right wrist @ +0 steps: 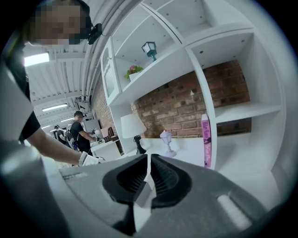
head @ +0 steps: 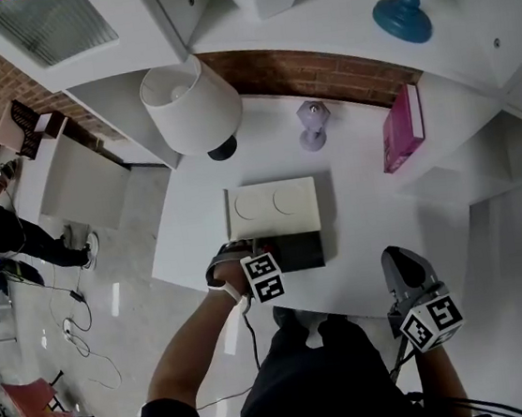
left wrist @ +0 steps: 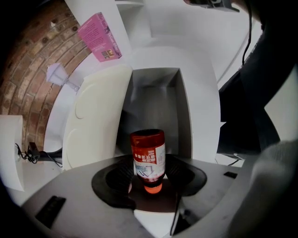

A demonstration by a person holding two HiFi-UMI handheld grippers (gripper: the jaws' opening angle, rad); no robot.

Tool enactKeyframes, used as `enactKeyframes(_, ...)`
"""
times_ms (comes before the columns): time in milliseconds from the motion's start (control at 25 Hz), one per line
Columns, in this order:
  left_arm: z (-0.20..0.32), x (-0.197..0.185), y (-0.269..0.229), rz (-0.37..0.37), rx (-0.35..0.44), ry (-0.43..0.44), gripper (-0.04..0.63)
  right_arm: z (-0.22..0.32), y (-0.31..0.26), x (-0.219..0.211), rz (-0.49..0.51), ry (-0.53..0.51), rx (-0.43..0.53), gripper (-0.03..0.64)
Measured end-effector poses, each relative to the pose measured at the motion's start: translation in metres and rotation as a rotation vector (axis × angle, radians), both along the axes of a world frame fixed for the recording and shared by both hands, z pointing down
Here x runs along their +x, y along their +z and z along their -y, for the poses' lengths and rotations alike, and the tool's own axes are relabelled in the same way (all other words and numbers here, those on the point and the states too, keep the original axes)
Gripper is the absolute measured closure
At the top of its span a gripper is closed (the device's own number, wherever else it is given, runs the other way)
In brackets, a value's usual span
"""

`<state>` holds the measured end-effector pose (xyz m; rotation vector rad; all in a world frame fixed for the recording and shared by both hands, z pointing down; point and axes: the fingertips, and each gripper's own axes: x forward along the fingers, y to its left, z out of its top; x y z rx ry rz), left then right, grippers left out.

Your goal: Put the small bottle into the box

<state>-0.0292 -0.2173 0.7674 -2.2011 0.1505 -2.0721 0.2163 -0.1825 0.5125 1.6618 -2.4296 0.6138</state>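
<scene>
Checker: Location of bottle (left wrist: pixel 148 153)?

Observer: It is clamped in the left gripper (left wrist: pixel 148 173). The jaws are closed on its neck end, with the cap towards the camera and the base pointing away. It is held over the open box (left wrist: pixel 156 100); contact with the box cannot be told.

Checker: Position of box and lid?

Observer: The box, dark inside, is recorded on the white table (head: pixel 377 226). The cream lid (head: pixel 272 209) is laid flat, edge to edge with it, on its far side in the head view.

Checker: State of right gripper (right wrist: pixel 148 174)?

Observer: Its jaws are set together to a thin slit and nothing is gripped. It is held by the table's near edge, well apart from the box.

Checker: Other items?

Observer: Noted at the back of the table: lamp (head: pixel 192 107), lantern (head: pixel 313 123), book (head: pixel 402 127).
</scene>
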Motion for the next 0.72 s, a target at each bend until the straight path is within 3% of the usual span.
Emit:
enactKeyframes(120, 0.001, 0.001, 0.001, -0.007, 0.001, 0.007, 0.385, -0.001, 0.000, -0.002, -0.001, -0.007, 0.001, 0.595)
enactKeyframes(320, -0.001, 0.006, -0.009, -0.082, -0.016, -0.038, 0.385, -0.004, -0.005, -0.007, 0.001, -0.034, 0.024, 0.591)
enactKeyframes(560, -0.001, 0.000, -0.030, -0.117, 0.045, -0.056, 0.383, -0.006, -0.009, -0.010, 0.002, -0.040, 0.036, 0.591)
enactKeyframes(720, 0.001, -0.005, -0.066, -0.178, 0.117, -0.109, 0.383, -0.006, -0.016, -0.011, 0.003, -0.036, 0.050, 0.591)
